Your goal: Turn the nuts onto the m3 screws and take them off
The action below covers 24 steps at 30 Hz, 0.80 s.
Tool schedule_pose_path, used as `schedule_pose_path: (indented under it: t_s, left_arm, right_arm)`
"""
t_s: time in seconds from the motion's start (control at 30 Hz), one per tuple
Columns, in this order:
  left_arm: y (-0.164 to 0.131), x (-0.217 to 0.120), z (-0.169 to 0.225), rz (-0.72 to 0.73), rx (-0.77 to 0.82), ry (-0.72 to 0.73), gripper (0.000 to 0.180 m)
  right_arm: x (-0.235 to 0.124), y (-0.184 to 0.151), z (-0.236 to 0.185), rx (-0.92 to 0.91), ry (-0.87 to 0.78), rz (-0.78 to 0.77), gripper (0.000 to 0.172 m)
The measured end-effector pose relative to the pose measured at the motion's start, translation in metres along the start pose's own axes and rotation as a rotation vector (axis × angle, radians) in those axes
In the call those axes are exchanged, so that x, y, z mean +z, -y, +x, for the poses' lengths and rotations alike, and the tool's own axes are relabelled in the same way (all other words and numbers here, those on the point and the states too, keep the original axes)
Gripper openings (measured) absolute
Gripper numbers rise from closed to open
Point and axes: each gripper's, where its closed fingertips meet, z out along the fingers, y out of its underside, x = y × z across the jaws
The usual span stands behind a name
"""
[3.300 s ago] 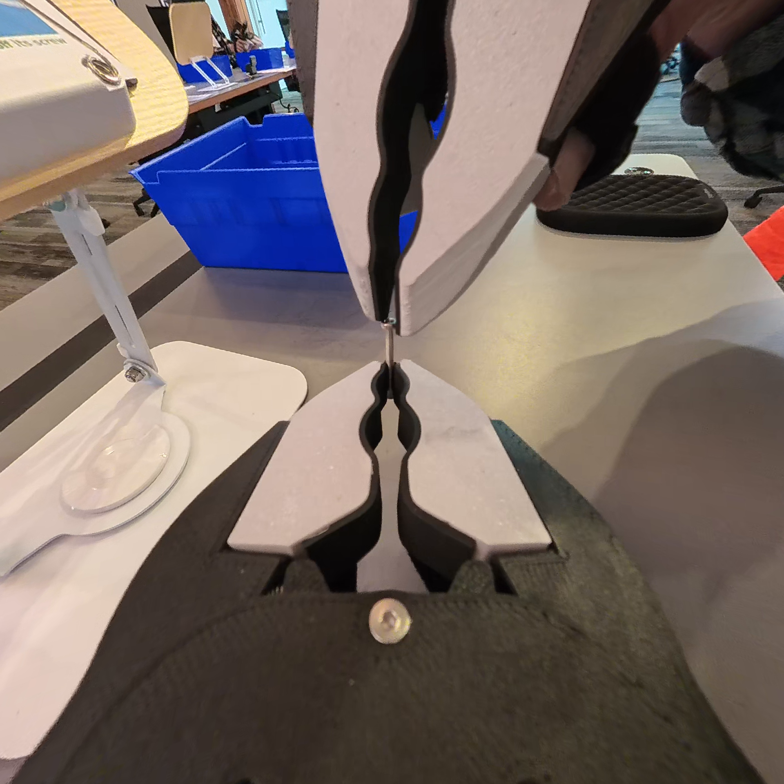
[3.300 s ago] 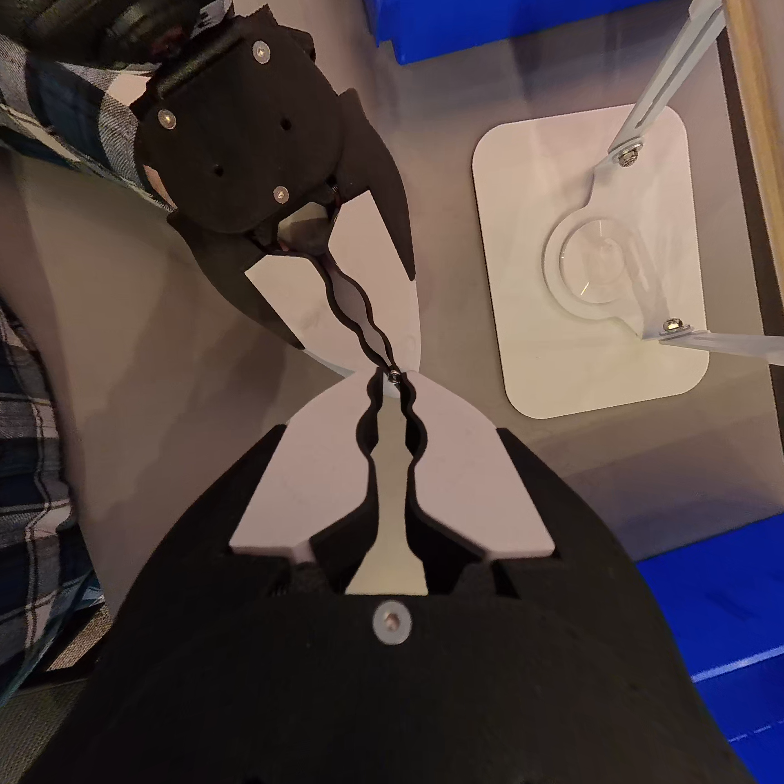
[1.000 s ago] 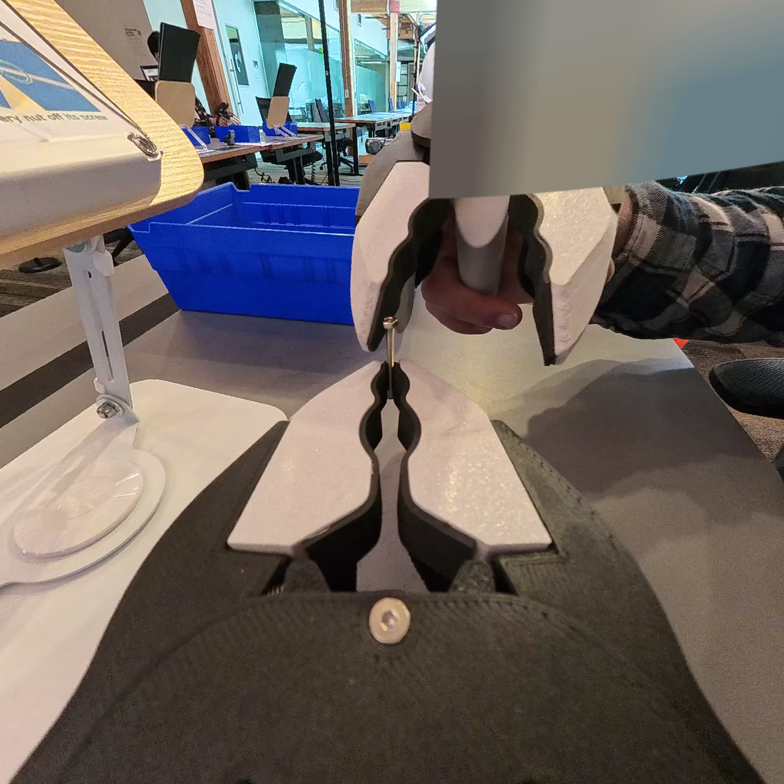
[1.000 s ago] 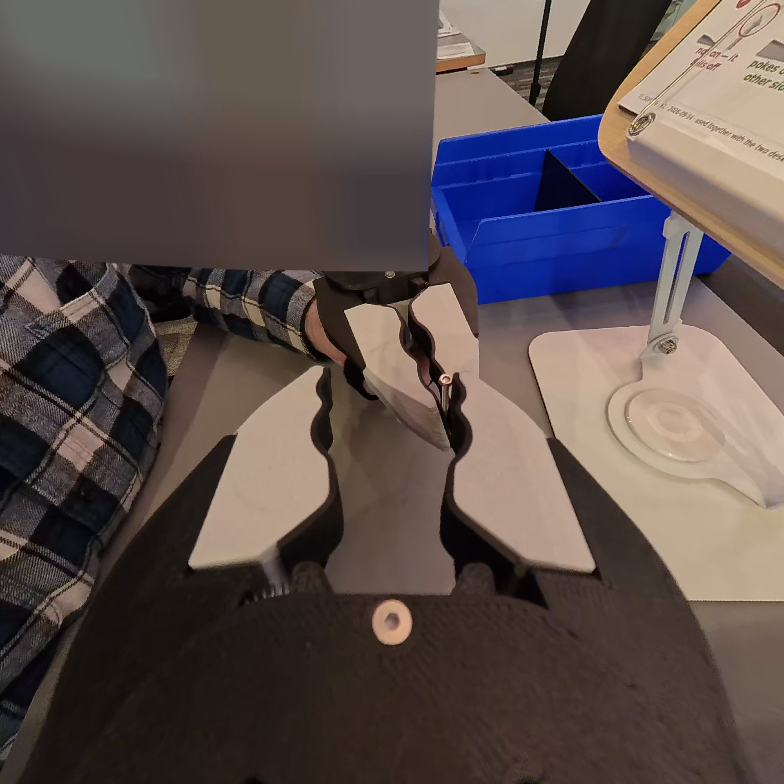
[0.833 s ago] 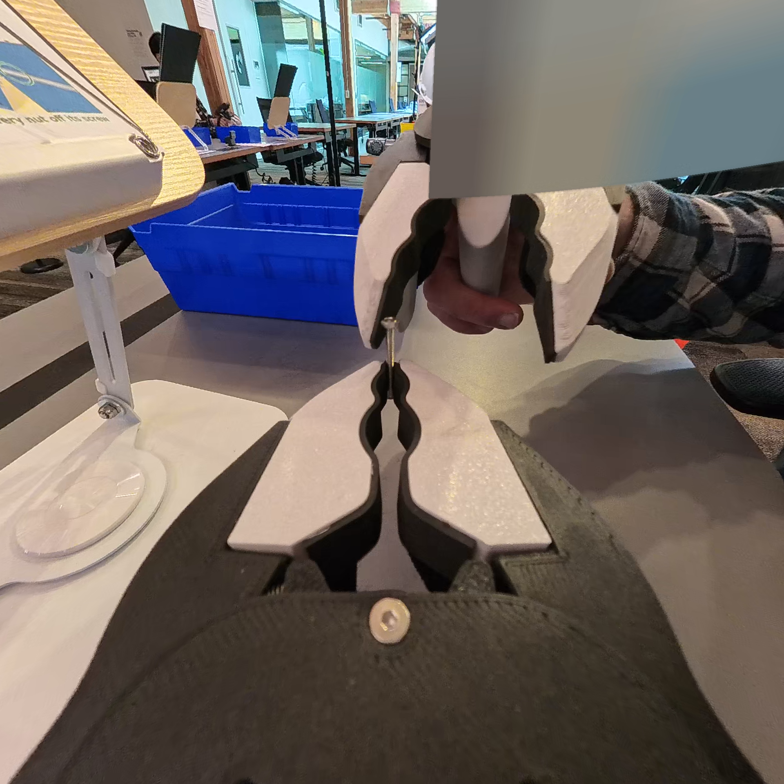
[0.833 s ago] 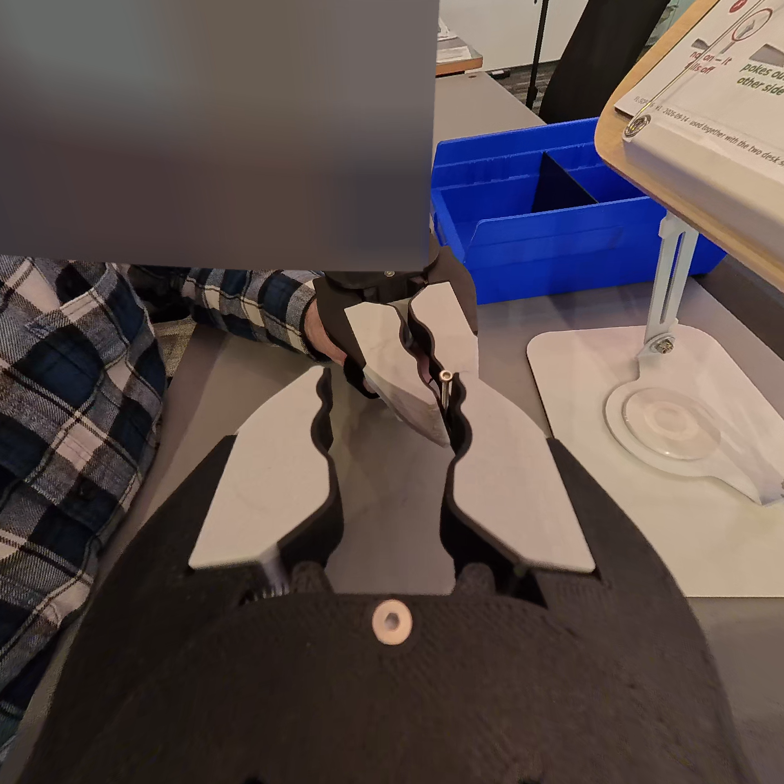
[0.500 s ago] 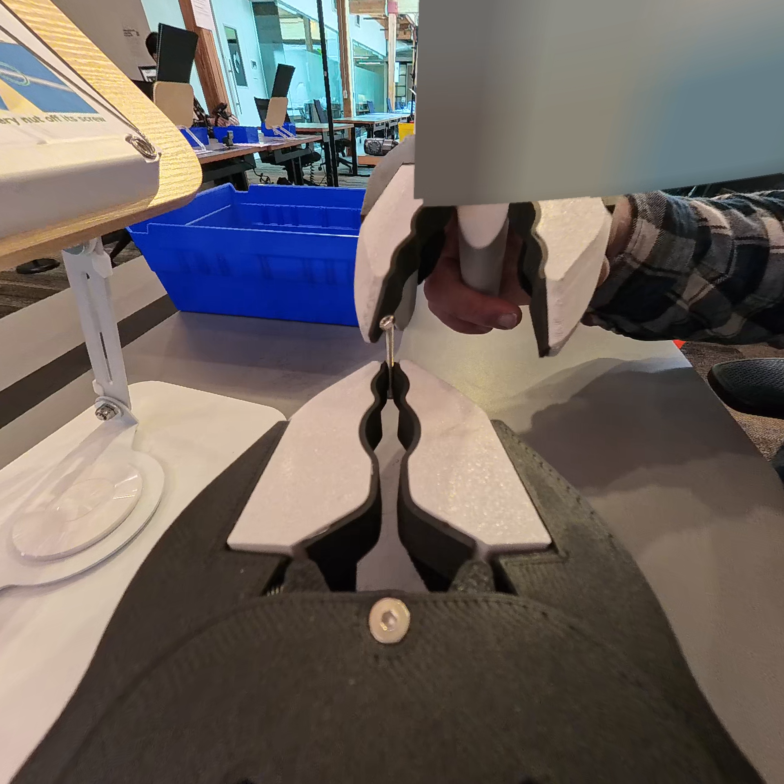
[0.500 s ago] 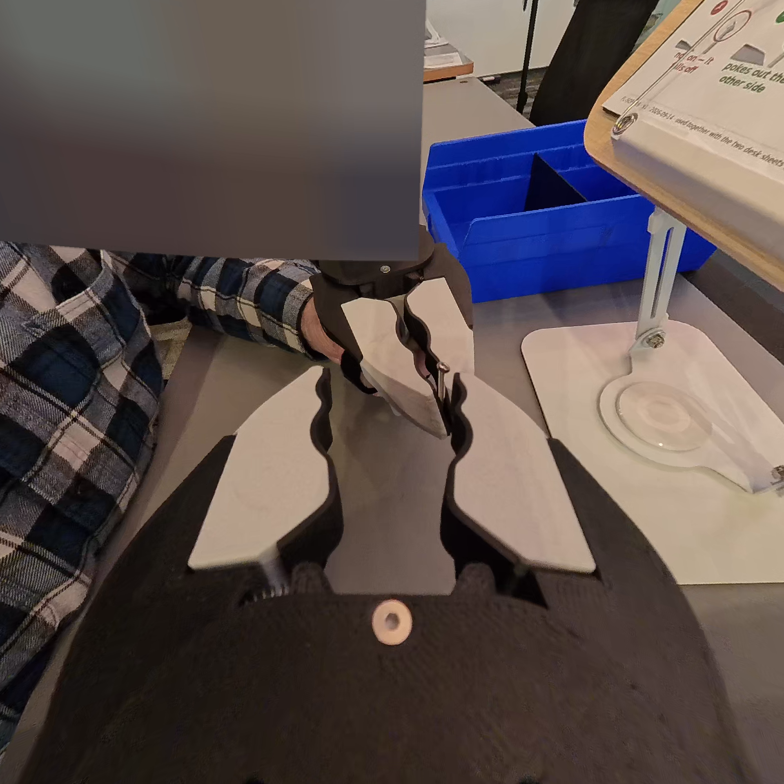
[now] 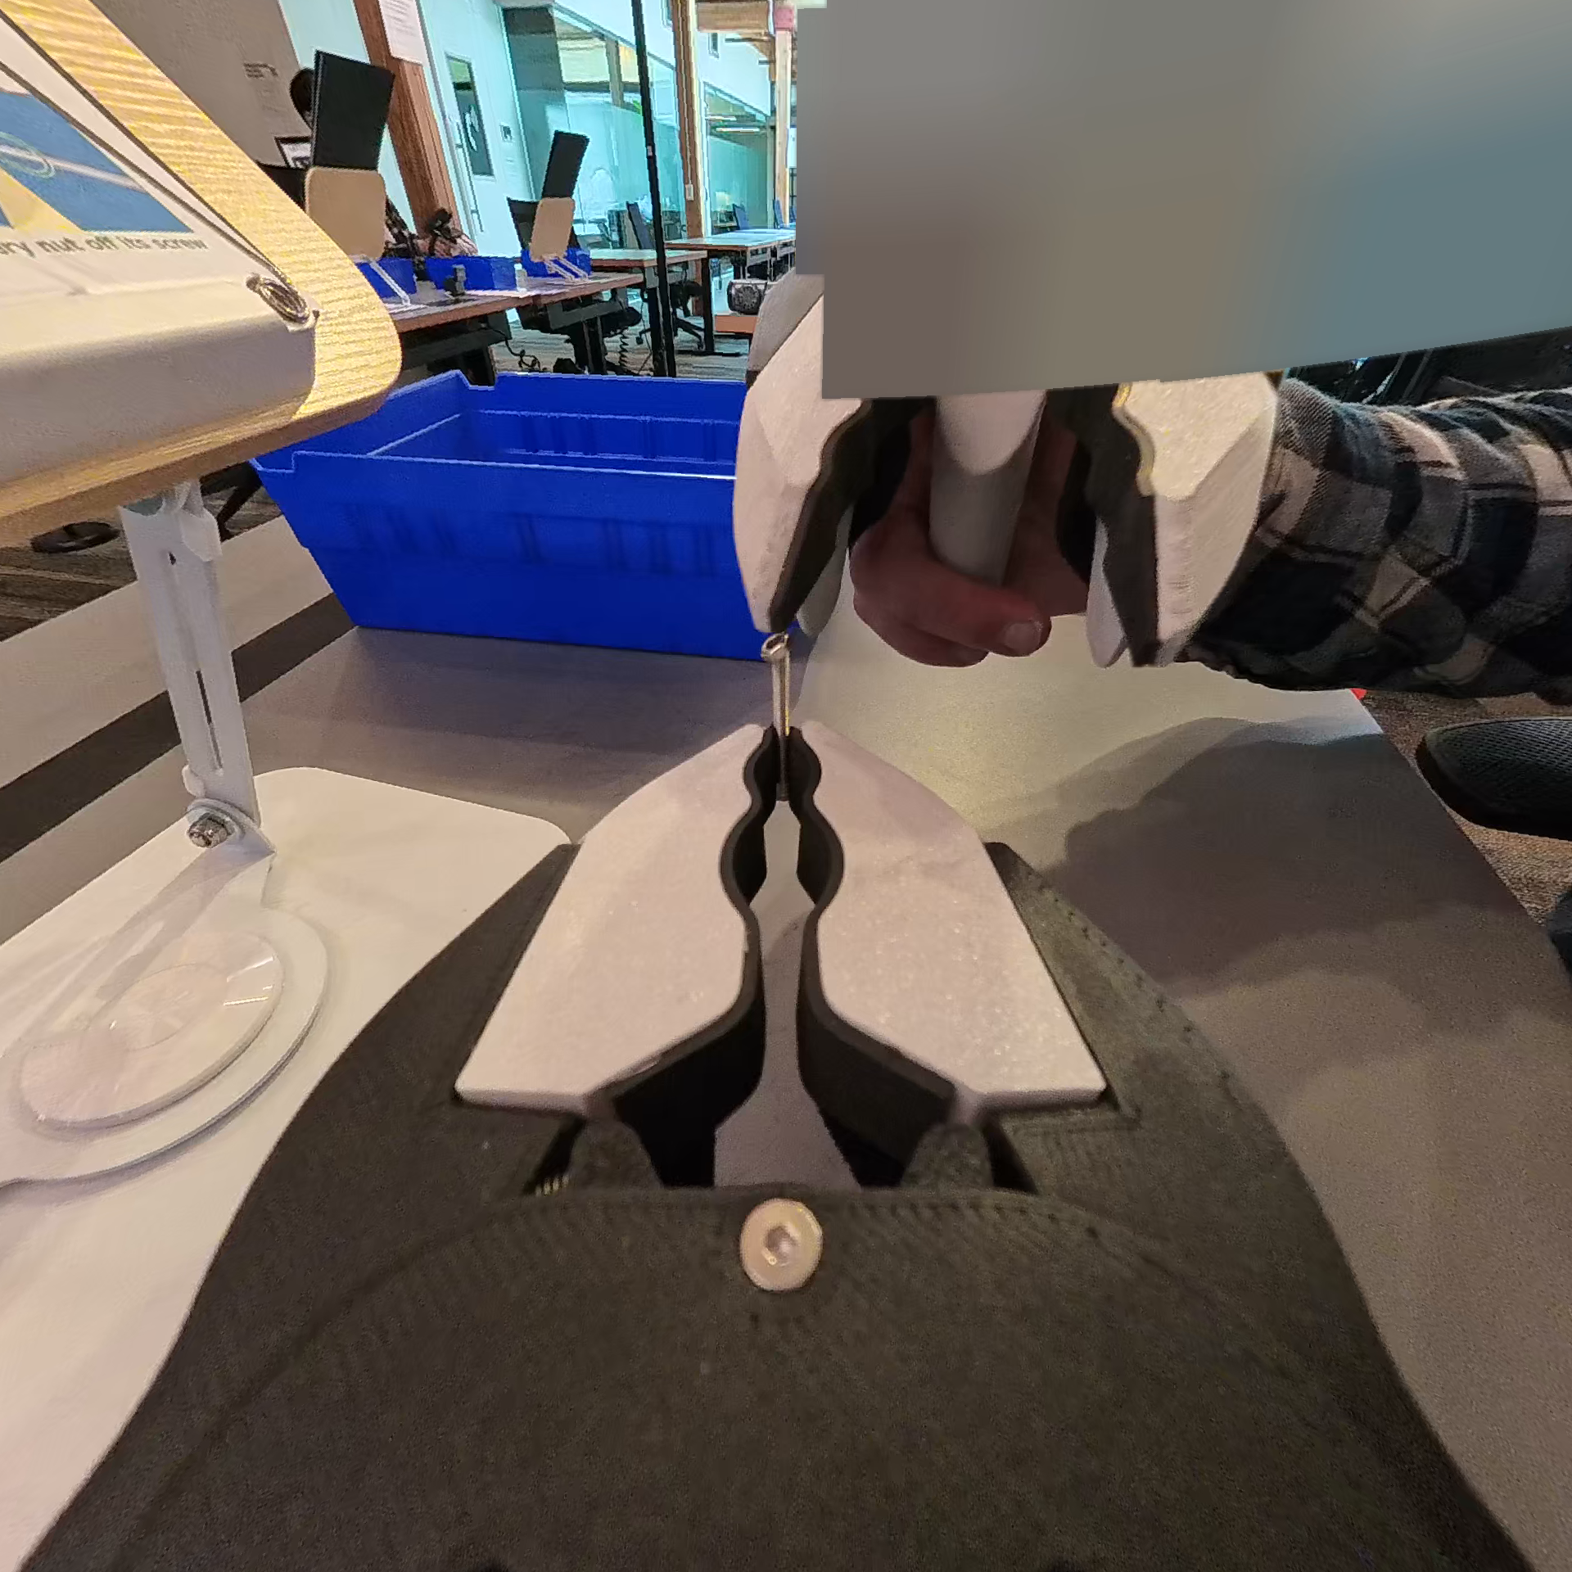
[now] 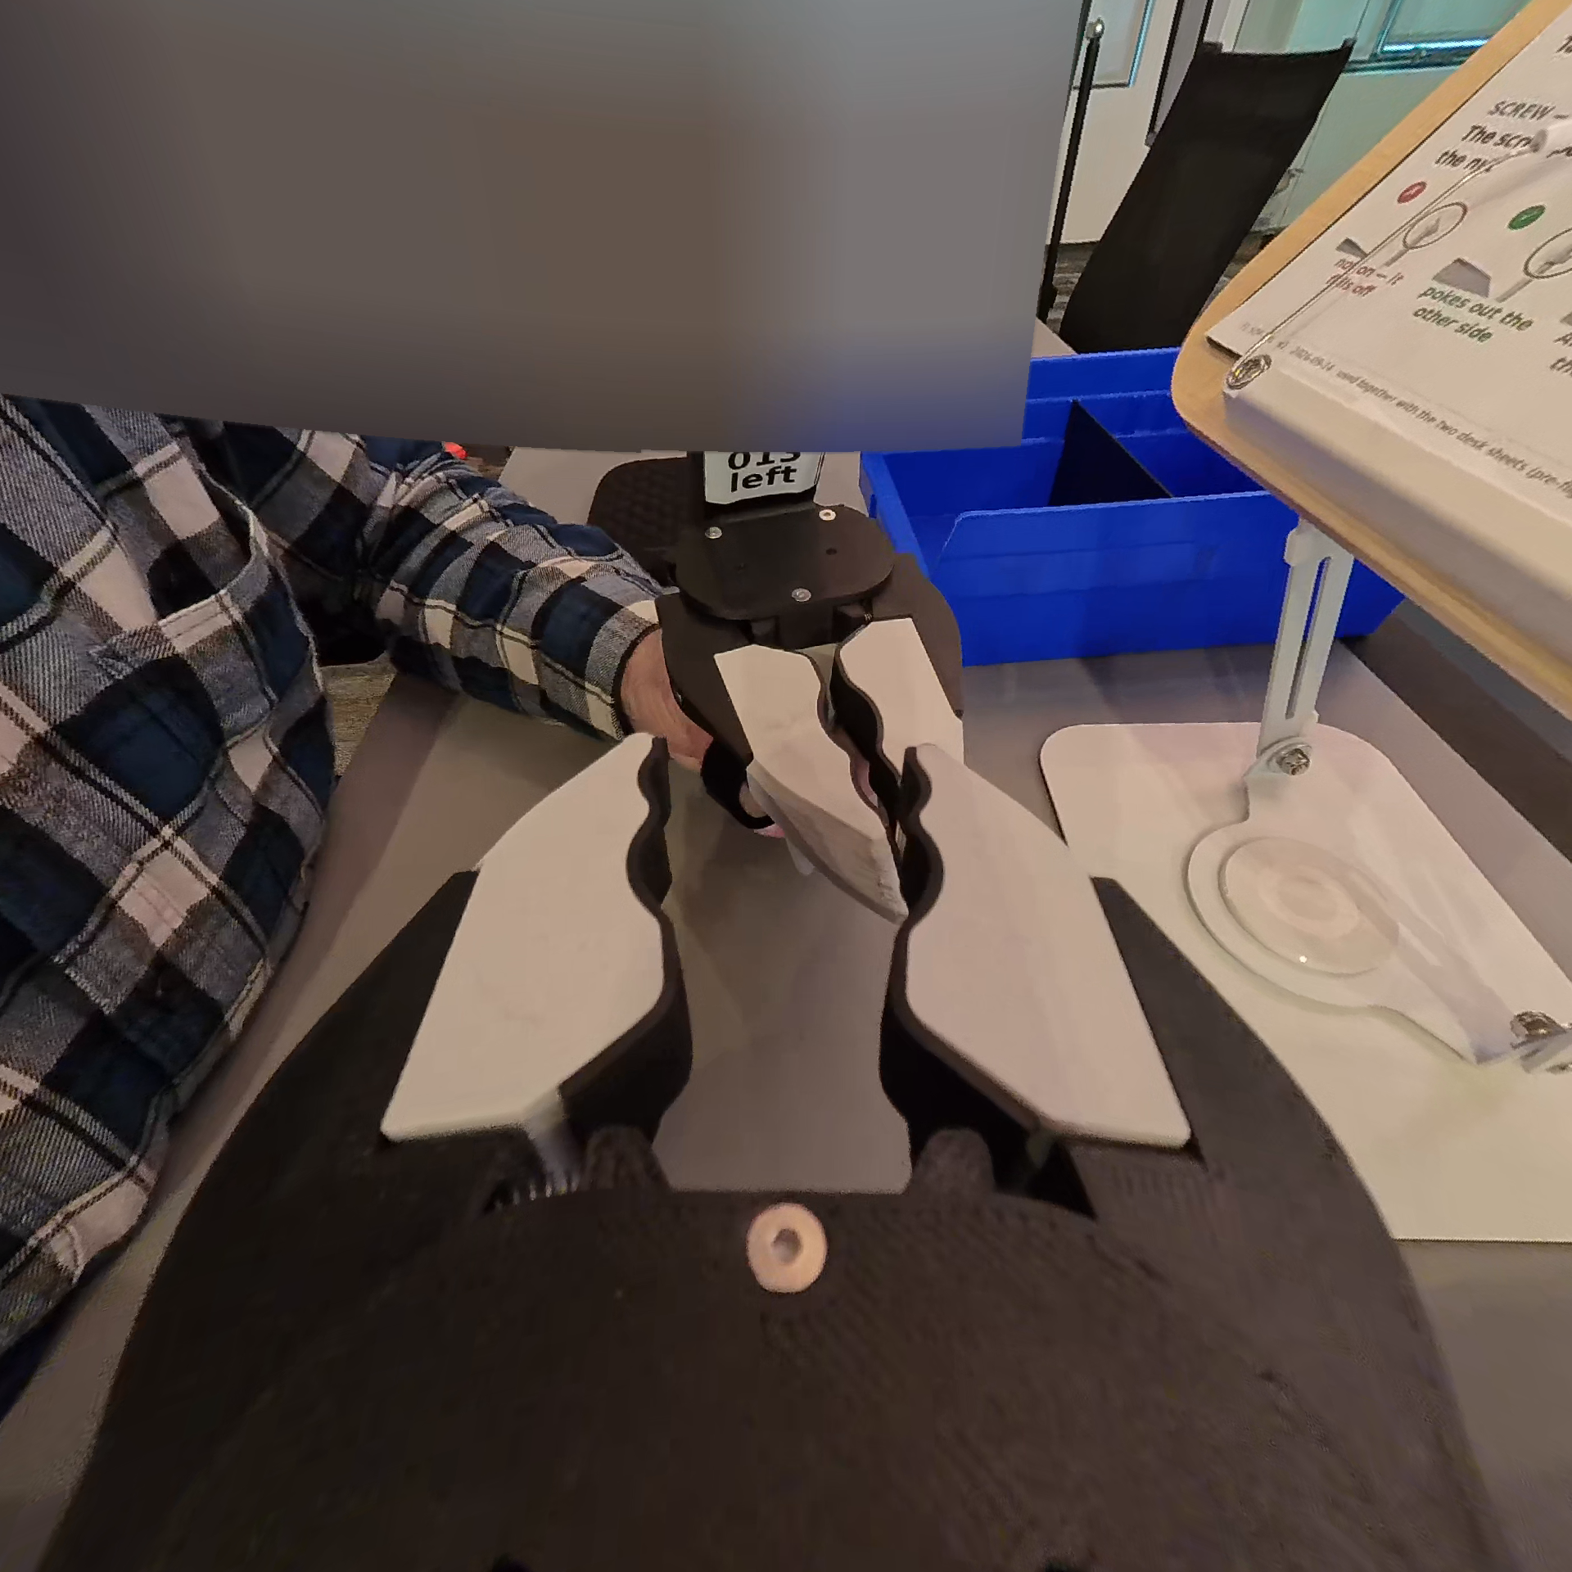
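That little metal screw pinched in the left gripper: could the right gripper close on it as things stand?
Probably yes. The right gripper is open, one fingertip right at the screw head. The shank above the shut left gripper is bare, with nothing between them, though the right gripper would need to shift sideways.

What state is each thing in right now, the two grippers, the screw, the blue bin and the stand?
Left gripper: jaws shut on the screw's lower end.
Right gripper: jaws open, holding nothing.
Screw: upright, head up, just under one right gripper finger.
Blue bin: open-topped, on the table; contents not visible.
White stand: upright on its base plate, carrying a tilted board.
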Motion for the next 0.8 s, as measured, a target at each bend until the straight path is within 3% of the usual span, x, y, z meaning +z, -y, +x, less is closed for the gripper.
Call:
schedule_pose_path:
  t_s: [0.8]
  left_arm:
    - [0.0016, -0.0003, 0.0017, 0.001, 0.008, -0.007, 0.002]
  right_arm:
    - [-0.0004, 0.0011, 0.0022, 0.002, -0.004, 0.018, 0.054]
